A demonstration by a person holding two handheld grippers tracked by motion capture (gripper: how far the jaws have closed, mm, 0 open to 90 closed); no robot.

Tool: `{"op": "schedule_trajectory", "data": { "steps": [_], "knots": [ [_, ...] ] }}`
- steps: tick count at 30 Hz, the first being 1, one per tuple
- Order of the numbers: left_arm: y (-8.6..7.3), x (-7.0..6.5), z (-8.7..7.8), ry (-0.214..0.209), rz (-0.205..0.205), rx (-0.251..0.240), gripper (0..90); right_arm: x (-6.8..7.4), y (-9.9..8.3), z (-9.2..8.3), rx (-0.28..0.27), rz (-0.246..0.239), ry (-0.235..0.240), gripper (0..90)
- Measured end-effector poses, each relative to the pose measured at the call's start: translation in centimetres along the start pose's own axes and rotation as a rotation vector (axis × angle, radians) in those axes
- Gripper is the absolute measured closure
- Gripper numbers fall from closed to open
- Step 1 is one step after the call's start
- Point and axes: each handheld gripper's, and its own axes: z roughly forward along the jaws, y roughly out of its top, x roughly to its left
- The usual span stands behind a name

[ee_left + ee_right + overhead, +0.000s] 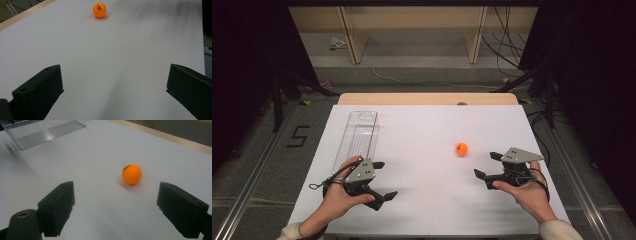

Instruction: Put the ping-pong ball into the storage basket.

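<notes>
At the 9 o'clock side of the white tabletop (427,200) lies a long clear tray (357,134). It runs from the near side toward 12 o'clock. It looks empty, though the clear plastic makes that hard to tell for sure.

Just below the tray's near end is the left claw (382,179). A hand (337,197) holds it low over the tabletop. Its jaws stand wide apart and there is nothing between them. It points toward 3 o'clock, across the tabletop. In the left gripper view the ball sits far off, up at about 12 o'clock.

The orange ball (461,148) sits on the tabletop, a little past the middle toward 3 o'clock. It is alone. Nothing touches it. It is well apart from the tray.

At 3 o'clock is the right claw (488,164), held by the other hand (529,192). Its jaws are wide open too, and empty. It points toward 9 o'clock. In the right gripper view the ball (131,174) lies near, just ahead of the open jaws and a bit toward the right one.

So the job looks like it is only starting. No claw has the ball. I think the right claw will grab it, since it is nearest. After that the ball may need to go over to the tray.
</notes>
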Motion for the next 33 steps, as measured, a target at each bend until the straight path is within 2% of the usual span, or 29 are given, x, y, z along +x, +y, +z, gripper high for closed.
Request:
{"op": "schedule_trajectory", "data": {
  "steps": [33],
  "knots": [
    [0.0, 0.0, 0.2, -0.004, -0.003, -0.001, 0.0, -1.0, 0.7, 2.1, 0.010, 0.012, -0.017, 15.8]
  ]
}}
